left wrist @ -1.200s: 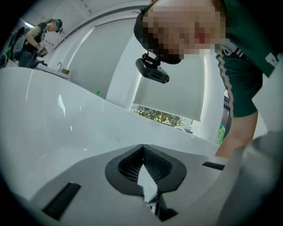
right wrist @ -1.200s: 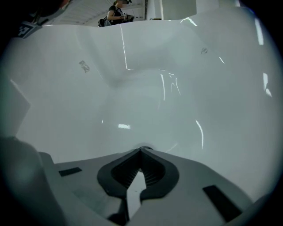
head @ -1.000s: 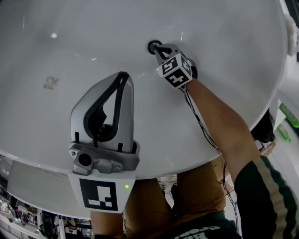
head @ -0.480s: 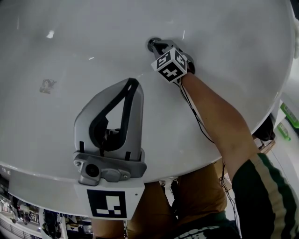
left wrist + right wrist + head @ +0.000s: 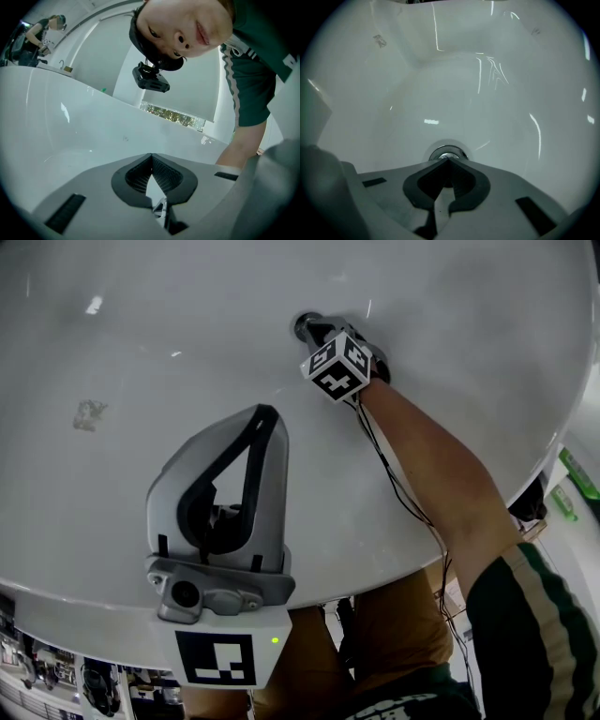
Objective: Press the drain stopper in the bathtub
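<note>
Both sets of jaws are sitting shut and empty, the left gripper (image 5: 265, 414) idling over the bathtub (image 5: 112, 324) while the right gripper (image 5: 447, 160) is nosing the near edge of the drain stopper (image 5: 446, 152) on the tub floor, probably risking a skid off its slick rim.
</note>
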The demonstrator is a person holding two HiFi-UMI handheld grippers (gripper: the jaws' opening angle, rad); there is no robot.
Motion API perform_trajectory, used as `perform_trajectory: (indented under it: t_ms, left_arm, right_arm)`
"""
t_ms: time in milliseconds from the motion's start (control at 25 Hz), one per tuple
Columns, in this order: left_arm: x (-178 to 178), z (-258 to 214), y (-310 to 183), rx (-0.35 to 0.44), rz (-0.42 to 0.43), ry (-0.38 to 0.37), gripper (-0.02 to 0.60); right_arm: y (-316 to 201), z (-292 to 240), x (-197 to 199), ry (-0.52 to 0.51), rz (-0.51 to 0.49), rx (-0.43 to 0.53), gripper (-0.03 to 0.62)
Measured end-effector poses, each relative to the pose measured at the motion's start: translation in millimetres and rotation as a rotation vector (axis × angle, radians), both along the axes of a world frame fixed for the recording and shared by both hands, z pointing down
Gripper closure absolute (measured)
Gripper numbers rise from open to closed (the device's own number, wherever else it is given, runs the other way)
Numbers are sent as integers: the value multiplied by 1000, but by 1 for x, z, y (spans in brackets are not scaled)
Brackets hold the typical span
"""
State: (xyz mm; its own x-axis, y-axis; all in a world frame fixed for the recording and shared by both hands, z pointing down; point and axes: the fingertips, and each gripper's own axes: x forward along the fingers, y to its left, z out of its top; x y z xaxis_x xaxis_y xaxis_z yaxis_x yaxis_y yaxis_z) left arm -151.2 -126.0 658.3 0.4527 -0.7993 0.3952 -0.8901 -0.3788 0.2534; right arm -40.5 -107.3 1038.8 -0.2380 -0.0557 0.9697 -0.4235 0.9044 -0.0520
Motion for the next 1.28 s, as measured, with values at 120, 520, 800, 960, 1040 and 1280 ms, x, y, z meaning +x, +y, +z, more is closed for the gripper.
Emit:
perform_trajectory:
  t_ms: [120, 520, 800, 960, 1040, 1280]
  left_arm:
    - [-1, 4, -1, -14, -7, 6, 574]
    - [-3, 12, -2, -48, -21, 20, 574]
    - [-7, 21, -1, -86, -30, -4, 574]
    - [-8, 31, 1, -140, -34, -34, 574]
    - [-8, 34, 2, -158, -34, -32, 574]
    - [-5, 37, 3, -163, -2, -26, 574]
  right_arm:
    - [1, 3, 1, 2, -12, -35, 582]
    - [2, 5, 1, -13, 14, -19, 582]
    - [1, 6, 0, -11, 35, -13, 582]
    - [0, 5, 2, -10, 27, -9, 582]
    - [0, 4, 2, -8, 34, -12, 582]
    - [3, 6, 1, 2, 33, -24, 582]
